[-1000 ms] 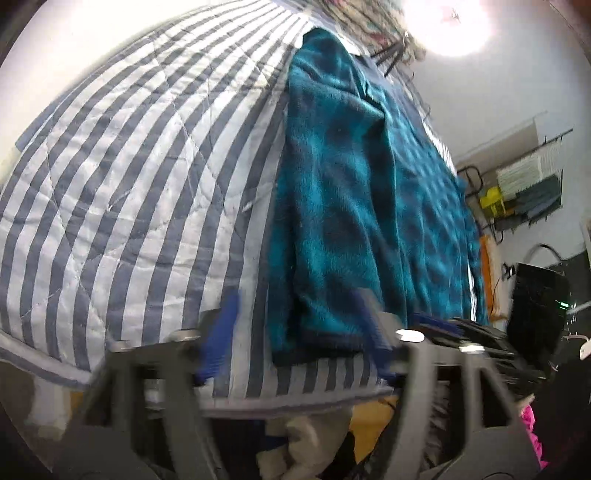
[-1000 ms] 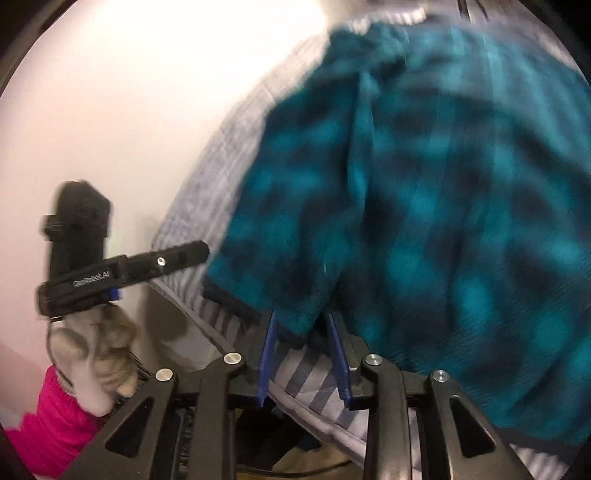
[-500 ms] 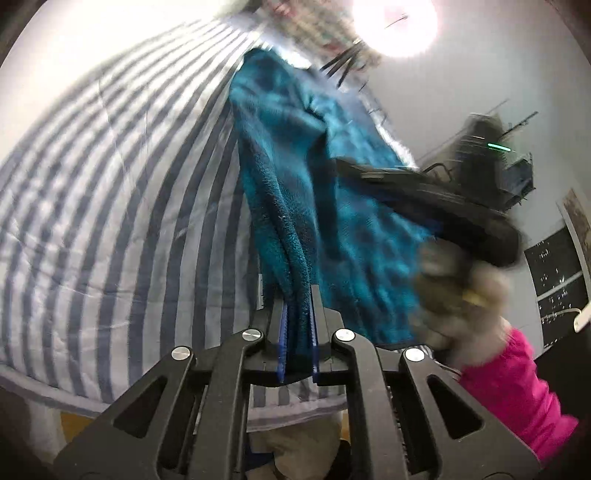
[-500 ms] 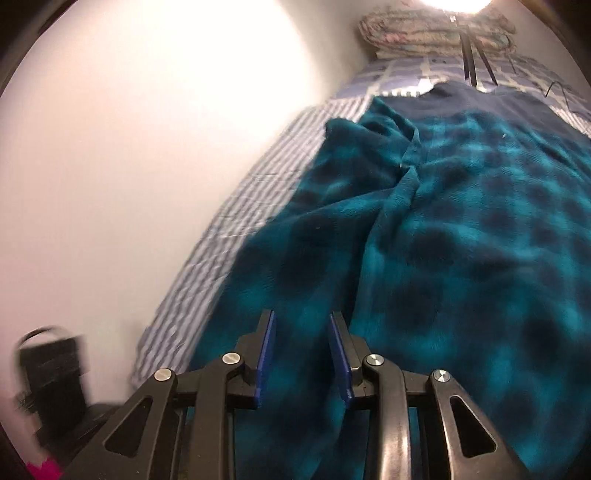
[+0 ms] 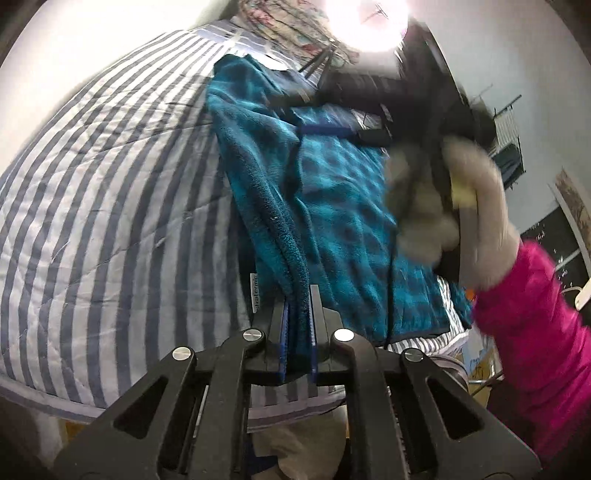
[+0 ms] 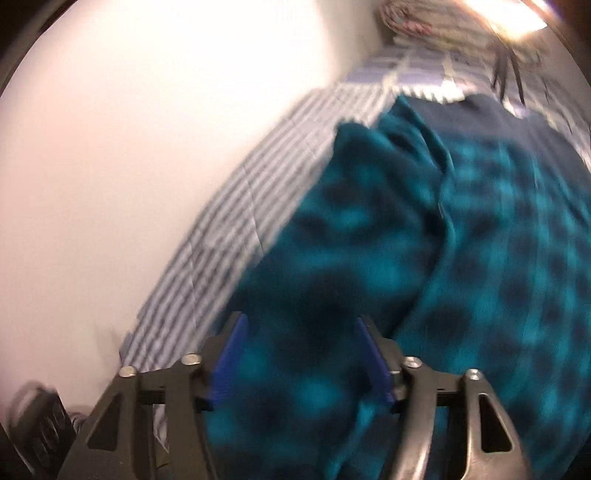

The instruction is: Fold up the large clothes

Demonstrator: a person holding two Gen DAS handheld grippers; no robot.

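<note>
The teal plaid fleece garment [image 5: 332, 206] lies spread along the striped bed [image 5: 110, 206], and its near edge is bunched into a thick fold that runs straight into your left gripper [image 5: 298, 332]. That gripper's jaws are clamped together on the fold, blue pads pressing it from both sides. A small white label [image 5: 254, 291] sticks out beside the fold; its print is cut off and you cannot read it.

Your right gripper [image 6: 301, 363] hangs over the fleece with its jaws standing apart; they have just been opening, and only the cloth lying below shows between them, not pinched by the pads. That whole view is smeared by motion, so the plaid reads as soft dark blotches. In the left wrist view your right hand [image 5: 450, 195], in a pale glove with a pink sleeve [image 5: 535, 317], is blurred too, and it hides part of the garment's right side together with the dark body of the tool it carries.

Farther off, the garment's far end turns plain dark blue [image 6: 480, 114]. Beyond it lies a floral bundle of bedding [image 5: 288, 26], half washed out by a bright lamp [image 5: 369, 18]. A white wall [image 6: 147, 147] borders the bed, and a dark wire rack [image 5: 511, 133] hangs on the wall at the other side.
</note>
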